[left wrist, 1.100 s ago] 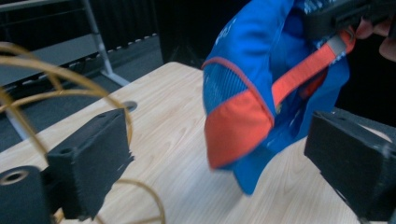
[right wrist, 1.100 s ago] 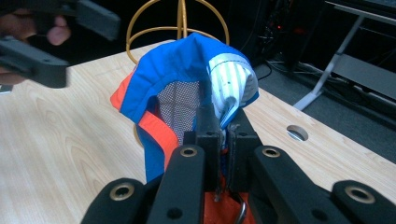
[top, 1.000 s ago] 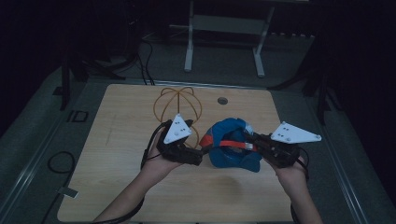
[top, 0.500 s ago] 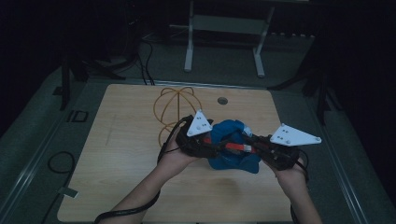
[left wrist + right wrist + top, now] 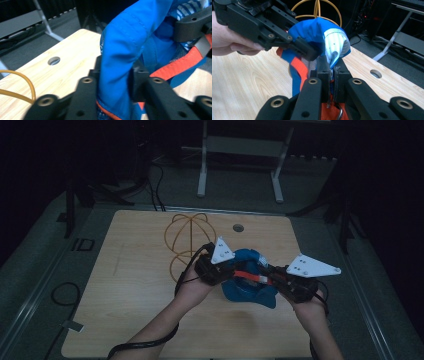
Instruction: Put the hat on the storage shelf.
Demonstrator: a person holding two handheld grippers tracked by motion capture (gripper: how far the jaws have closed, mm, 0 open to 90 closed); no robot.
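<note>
A blue garment [image 5: 247, 287] is clamped by the just-closed left gripper [image 5: 226, 272] and the right gripper [image 5: 267, 277], beside the wire frame [image 5: 187, 237].

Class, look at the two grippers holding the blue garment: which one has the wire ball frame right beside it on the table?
The left gripper. The yellow wire ball frame stands just beside it, while the right gripper grips the blue garment on the side away from the frame.

A yellow wire frame [image 5: 187, 240] stands on the table [image 5: 125, 285].
</note>
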